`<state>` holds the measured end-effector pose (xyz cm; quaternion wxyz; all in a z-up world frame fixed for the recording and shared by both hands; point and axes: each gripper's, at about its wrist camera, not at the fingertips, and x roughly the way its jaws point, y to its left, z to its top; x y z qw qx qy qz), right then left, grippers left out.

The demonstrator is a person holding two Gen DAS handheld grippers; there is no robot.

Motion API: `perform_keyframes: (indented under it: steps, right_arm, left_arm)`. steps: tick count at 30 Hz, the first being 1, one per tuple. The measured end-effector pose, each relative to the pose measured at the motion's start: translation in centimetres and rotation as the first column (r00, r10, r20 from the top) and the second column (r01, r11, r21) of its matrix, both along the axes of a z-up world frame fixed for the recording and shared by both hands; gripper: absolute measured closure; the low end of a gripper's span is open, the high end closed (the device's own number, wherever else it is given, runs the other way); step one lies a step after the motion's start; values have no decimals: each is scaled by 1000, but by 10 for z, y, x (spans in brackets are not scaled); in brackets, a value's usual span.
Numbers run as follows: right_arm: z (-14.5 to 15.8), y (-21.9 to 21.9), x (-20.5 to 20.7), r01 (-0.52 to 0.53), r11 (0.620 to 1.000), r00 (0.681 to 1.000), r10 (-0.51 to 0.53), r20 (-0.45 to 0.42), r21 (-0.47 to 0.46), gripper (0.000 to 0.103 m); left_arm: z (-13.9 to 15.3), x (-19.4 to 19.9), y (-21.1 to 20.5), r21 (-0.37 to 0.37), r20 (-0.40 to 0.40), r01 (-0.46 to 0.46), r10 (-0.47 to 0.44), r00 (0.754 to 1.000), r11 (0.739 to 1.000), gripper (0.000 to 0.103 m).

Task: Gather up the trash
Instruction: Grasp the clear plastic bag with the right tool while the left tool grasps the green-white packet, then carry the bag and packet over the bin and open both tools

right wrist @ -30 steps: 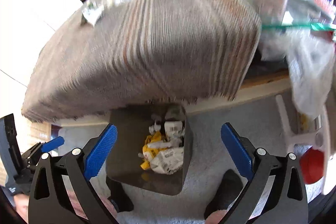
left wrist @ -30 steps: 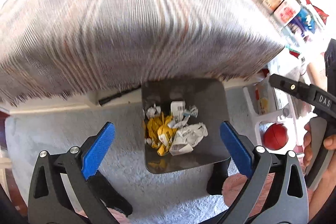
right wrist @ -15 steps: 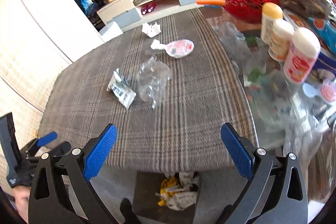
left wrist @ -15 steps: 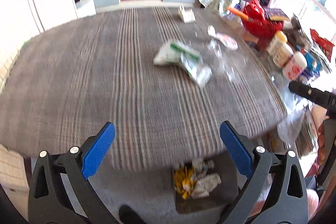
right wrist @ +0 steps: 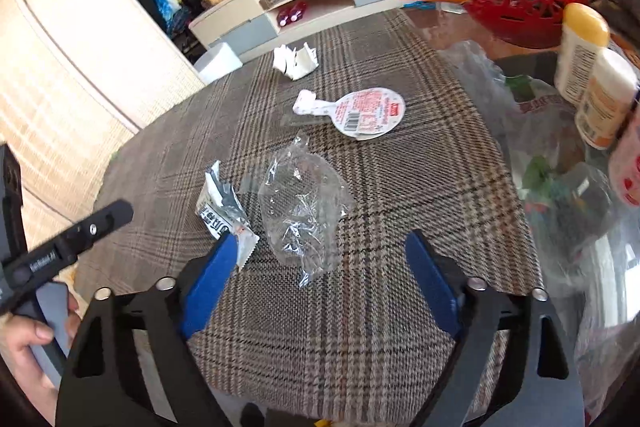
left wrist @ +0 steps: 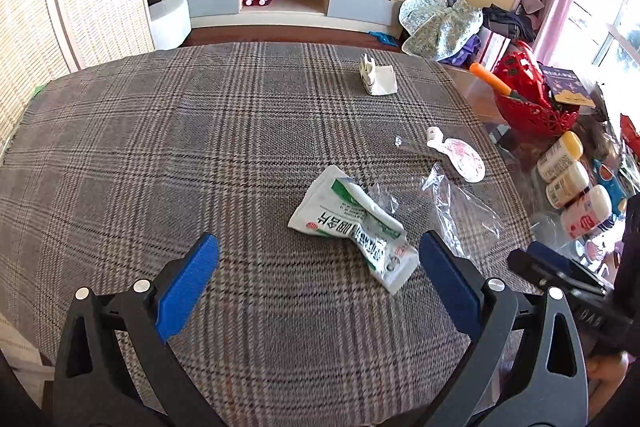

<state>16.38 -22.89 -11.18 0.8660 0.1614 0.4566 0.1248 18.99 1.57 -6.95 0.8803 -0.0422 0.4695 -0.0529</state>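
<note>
Both your claws have risen from the trash bin under the table edge and now look down across the plaid tablecloth [left wrist: 160,155]. Your left claw [left wrist: 316,279] is spread wide and empty, above the near cloth. Your right claw [right wrist: 316,279] is spread and empty too; its jaws have just been closing a little with nothing pinched. A green-and-white wrapper [left wrist: 352,227] lies just beside a clear plastic bag [right wrist: 300,211]; a round peel-off lid [right wrist: 368,113] and a torn white carton [left wrist: 376,79] lie farther back.
</note>
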Motion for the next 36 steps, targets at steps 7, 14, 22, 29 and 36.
perform_keyframes:
  steps: [7, 14, 22, 29, 36]
  right_arm:
    - [-24, 17, 22, -27, 998, 1000, 27, -4, -56, 34]
    - [-39, 27, 28, -64, 995, 998, 64, 4, -74, 93]
    - [-35, 8, 1, -53, 990, 999, 53, 0, -133, 98]
    - [-37, -8, -5, -38, 990, 999, 36, -16, -135, 98]
    - [-37, -5, -8, -47, 988, 999, 45, -18, -144, 98]
  left_arm:
    - [-23, 32, -18, 8, -33, -9, 10, 999, 1000, 8]
    - [-52, 51, -32, 28, -93, -14, 17, 996, 1000, 8]
    - [-64, 57, -35, 32, -118, -12, 16, 993, 999, 9]
    - [-82, 60, -35, 19, -153, 0, 3, 988, 1000, 23]
    - [-78, 42, -34, 31, -96, 58, -55, 994, 998, 84]
